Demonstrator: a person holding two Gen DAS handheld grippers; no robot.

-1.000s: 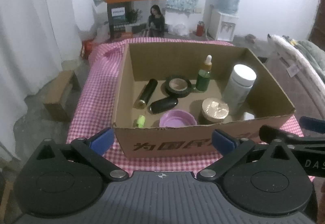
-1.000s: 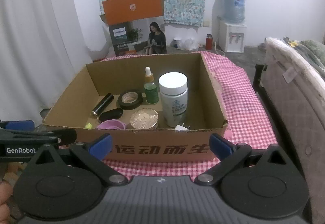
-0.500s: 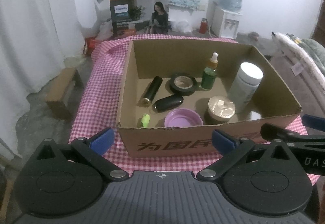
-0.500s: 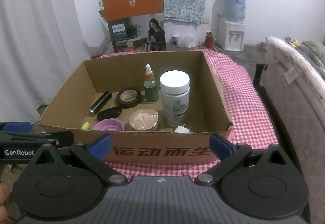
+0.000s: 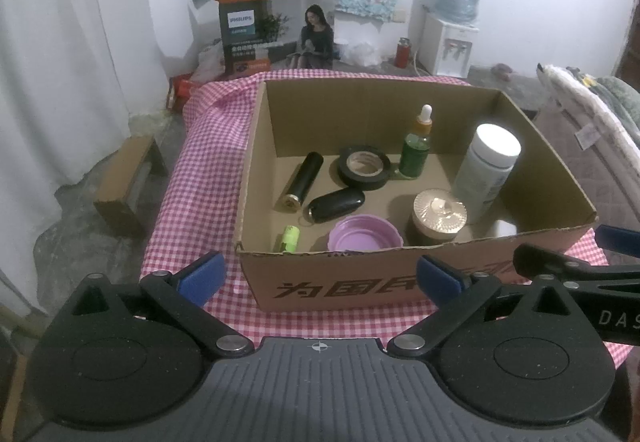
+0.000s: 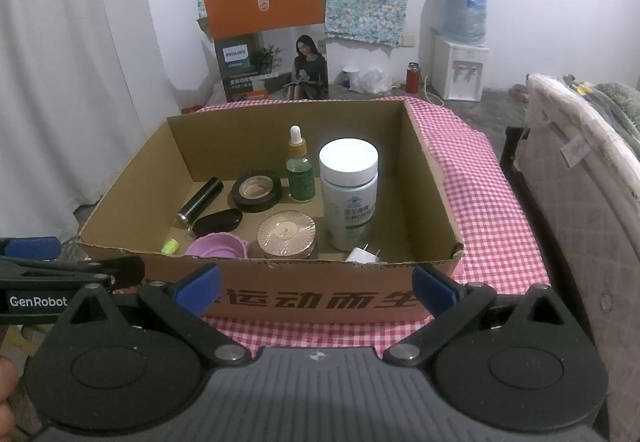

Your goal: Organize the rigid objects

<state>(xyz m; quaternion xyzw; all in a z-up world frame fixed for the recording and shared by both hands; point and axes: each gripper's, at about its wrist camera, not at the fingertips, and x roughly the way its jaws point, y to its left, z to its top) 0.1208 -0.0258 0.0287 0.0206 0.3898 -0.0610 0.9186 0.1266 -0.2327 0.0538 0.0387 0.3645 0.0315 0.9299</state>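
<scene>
Both tongs hung wide and empty before the cardboard box (image 5: 400,282), left gripper (image 5: 320,274) and right gripper (image 6: 316,286) level side by side. The black tube (image 5: 304,179) lay ahead-left inside, long axis running away from the tongs, nearer the left gripper; the white bottle (image 6: 349,193) stood ahead-right, nearer the right. The box sat on a checked tablecloth (image 6: 480,193), a water dispenser (image 6: 460,69) at the room's back wall.

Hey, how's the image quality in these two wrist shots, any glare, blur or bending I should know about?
Left wrist view: the white bottle has a blown-out lid, dim room, fisheye curves the cardboard box rim, corners vignetted. Right wrist view: same glare on the bottle cap, its label is soft but partly legible, the open right gripper close up is sharp, the curtain bows at the edge.
</scene>
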